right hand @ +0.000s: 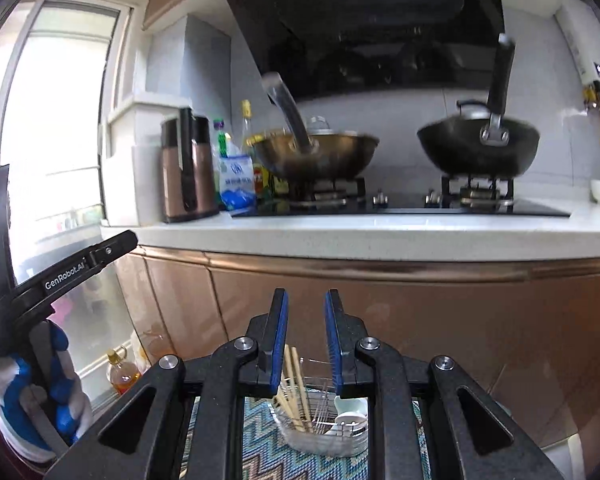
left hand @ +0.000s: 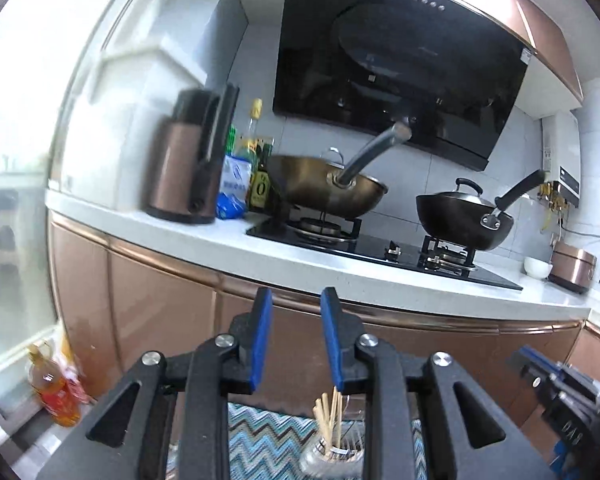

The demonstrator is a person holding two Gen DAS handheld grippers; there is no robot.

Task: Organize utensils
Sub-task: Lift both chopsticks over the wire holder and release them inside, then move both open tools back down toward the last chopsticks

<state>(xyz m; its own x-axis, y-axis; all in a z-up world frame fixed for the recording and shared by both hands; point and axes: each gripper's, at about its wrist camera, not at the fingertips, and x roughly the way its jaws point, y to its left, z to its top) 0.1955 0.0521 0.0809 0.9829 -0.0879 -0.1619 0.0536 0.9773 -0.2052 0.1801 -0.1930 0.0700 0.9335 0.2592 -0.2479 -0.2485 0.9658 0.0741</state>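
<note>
A wire utensil holder [right hand: 324,436] stands on a blue zigzag mat [right hand: 260,432] below both grippers. Wooden chopsticks [right hand: 294,384] stand upright in it, with a white spoon [right hand: 350,416] beside them. In the left wrist view the same chopsticks [left hand: 330,416] show behind the fingers. My left gripper [left hand: 297,294] is held above the holder, its blue pads apart with nothing between them. My right gripper [right hand: 306,294] hangs the same way, slightly open and empty. A gloved hand [right hand: 40,396] holds the left tool's black frame [right hand: 60,276].
Ahead runs a white counter [right hand: 380,232] over copper cabinet doors [right hand: 380,320]. On the hob sit a brass wok [right hand: 316,152] and a black lidded wok [right hand: 476,148]. A copper kettle [right hand: 188,168], bottles and a salt bag [right hand: 238,184] stand at the left. An oil bottle [left hand: 56,392] is on the floor.
</note>
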